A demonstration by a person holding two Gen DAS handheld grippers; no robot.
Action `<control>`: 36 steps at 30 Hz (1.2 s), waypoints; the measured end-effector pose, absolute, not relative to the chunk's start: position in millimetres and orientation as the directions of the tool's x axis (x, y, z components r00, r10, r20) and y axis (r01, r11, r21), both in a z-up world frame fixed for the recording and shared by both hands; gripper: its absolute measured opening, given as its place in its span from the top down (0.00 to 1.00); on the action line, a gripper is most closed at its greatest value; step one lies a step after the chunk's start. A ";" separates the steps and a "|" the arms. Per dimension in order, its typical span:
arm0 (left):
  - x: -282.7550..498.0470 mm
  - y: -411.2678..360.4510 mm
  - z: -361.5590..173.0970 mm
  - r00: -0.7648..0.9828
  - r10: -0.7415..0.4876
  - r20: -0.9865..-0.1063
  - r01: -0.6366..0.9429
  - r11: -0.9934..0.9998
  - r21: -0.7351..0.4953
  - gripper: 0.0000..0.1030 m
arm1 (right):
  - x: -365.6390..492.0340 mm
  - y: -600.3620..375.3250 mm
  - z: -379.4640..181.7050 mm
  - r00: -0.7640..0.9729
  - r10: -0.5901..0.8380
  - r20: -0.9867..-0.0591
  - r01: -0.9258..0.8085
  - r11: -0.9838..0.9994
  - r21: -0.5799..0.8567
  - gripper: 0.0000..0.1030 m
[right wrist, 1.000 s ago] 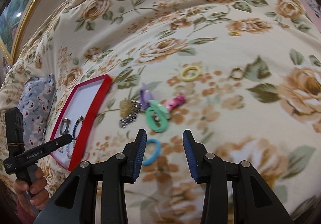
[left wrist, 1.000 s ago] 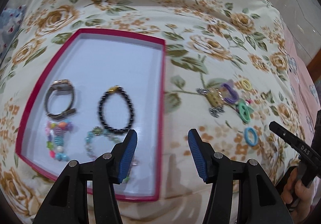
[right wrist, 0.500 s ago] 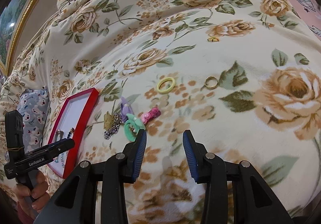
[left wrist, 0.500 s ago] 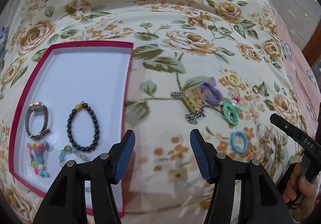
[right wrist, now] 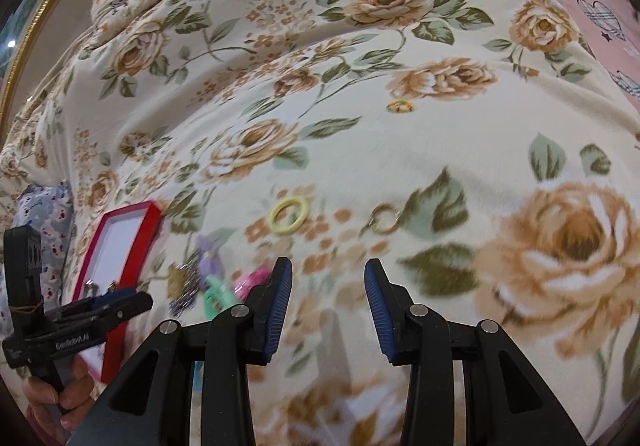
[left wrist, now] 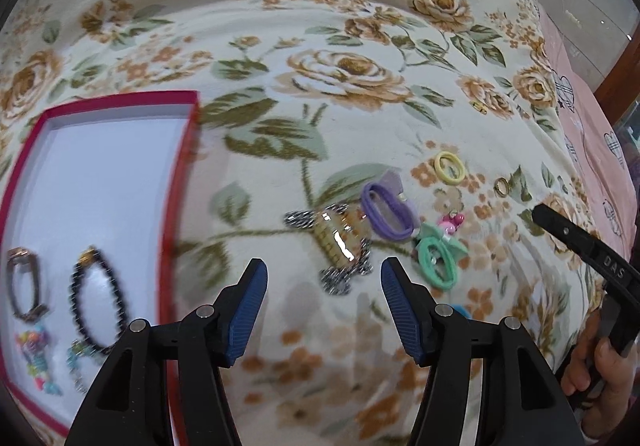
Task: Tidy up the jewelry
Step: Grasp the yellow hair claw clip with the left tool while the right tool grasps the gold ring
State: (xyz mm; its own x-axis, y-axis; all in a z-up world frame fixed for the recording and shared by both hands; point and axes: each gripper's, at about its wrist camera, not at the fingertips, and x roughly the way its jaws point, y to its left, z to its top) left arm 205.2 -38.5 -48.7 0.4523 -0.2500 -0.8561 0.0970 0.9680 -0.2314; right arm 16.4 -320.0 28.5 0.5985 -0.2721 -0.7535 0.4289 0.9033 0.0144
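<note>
A red-rimmed tray with a white floor lies at the left and holds a watch, a black bead bracelet and two coloured bead bracelets. Loose on the floral bedspread are a gold-and-chain piece, a purple hair tie, a green tie, a yellow tie and a gold ring. My left gripper is open and empty, just short of the chain piece. My right gripper is open and empty, below the gold ring and yellow tie.
The floral bedspread bulges and slopes away at the edges. A pink sheet lies at the right. A patterned pillow lies left of the tray. A second small gold ring lies farther back.
My left gripper has moved right, off the tray and toward the chain piece. My right gripper has moved forward past the blue and green ties toward the gold ring. Both stayed open.
</note>
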 end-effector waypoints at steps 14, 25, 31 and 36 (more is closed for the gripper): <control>256.9 -50.4 -86.1 0.398 -0.294 -0.869 0.055 0.953 -0.297 0.61 | 43.4 -364.9 4.1 0.518 -0.345 -0.783 0.538 0.843 -0.016 0.66; 230.6 -46.7 -72.2 0.442 -0.266 -0.857 0.089 0.963 -0.253 0.66 | 40.0 -346.8 8.8 0.547 -0.330 -0.769 0.488 0.872 -0.028 0.98; 203.0 -24.8 -52.8 0.476 -0.256 -0.842 0.077 0.965 -0.250 0.66 | 38.2 -317.4 17.2 0.592 -0.267 -0.760 0.418 0.908 0.007 0.98; 181.1 -8.1 -40.5 0.491 -0.246 -0.836 0.067 0.967 -0.246 0.66 | 35.0 -291.7 15.8 0.617 -0.199 -0.762 0.367 0.929 0.054 0.98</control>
